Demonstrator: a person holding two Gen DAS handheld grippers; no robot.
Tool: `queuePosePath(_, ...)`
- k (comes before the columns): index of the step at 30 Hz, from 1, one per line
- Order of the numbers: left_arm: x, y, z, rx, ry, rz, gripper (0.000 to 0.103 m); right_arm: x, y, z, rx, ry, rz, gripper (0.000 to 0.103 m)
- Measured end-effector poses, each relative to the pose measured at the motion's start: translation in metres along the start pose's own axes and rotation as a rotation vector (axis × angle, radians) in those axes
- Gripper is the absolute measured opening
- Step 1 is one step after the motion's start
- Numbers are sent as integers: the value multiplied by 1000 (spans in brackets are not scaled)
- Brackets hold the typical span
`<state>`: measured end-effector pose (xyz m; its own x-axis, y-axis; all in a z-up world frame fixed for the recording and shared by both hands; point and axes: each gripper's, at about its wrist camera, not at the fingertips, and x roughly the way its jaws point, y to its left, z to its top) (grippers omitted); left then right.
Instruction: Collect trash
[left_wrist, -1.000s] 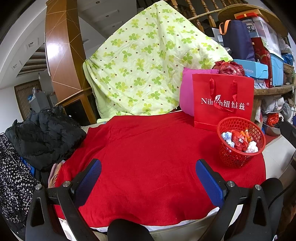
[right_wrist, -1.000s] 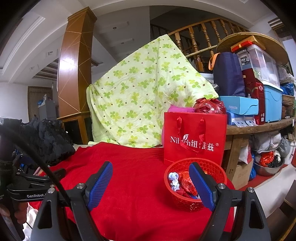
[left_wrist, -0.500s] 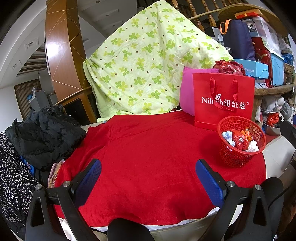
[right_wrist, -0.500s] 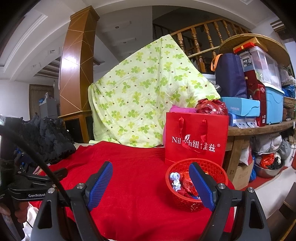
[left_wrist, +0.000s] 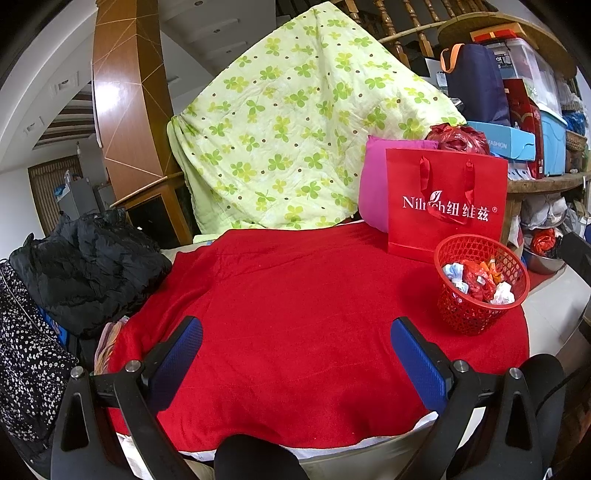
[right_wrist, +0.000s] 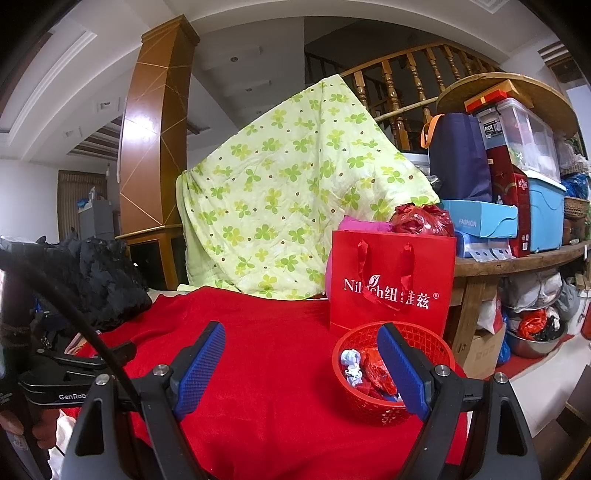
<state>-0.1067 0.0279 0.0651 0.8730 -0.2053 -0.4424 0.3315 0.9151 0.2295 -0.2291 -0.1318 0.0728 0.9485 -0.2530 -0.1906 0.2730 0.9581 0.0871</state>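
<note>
From your left wrist: your left gripper (left_wrist: 295, 354) hangs over the red cloth (left_wrist: 295, 295), its 2 blue pads spread wide with nothing but bare cloth between them. The red mesh basket (left_wrist: 476, 314) stands at the cloth's right edge, holding crumpled trash (left_wrist: 480, 278) (white paper and red wrappers among it). Just behind the basket a red paper bag (left_wrist: 447, 184) stands upright, with a pink cushion (left_wrist: 373, 192) and a green clover-print quilt (left_wrist: 295, 129) further back. A black jacket (left_wrist: 85, 269) is heaped at the left.

From your right wrist: your right gripper (right_wrist: 301, 363) is likewise wide open and empty. Its right pad overlaps the red mesh basket (right_wrist: 354, 391) in the picture; whether it touches the rim, you cannot tell. The trash (right_wrist: 369, 369) lies inside. The left gripper's black body (right_wrist: 66, 380) shows at the far left, with a hand (right_wrist: 22, 428) beneath it.
</note>
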Motion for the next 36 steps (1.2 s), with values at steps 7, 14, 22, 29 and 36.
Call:
queuePosePath(7,-4,9,1,-19,-3,-5,101,1,12,3,-31,9,9,87)
queuePosePath(14,-4,17,0,-37,-2,-10,101,2,22,6,-48,16,17,87)
queuePosePath(22,-4,25,-2,-53,-5,-15,101,6,30,8,-62,30,35,87)
queuePosePath(29,1,36,-4,-80,6,-13,101,14,42,7,-75,45,56,87)
queuePosePath(36,10,47,-11,-113,24,-15,101,27,55,4,-109,72,62,87)
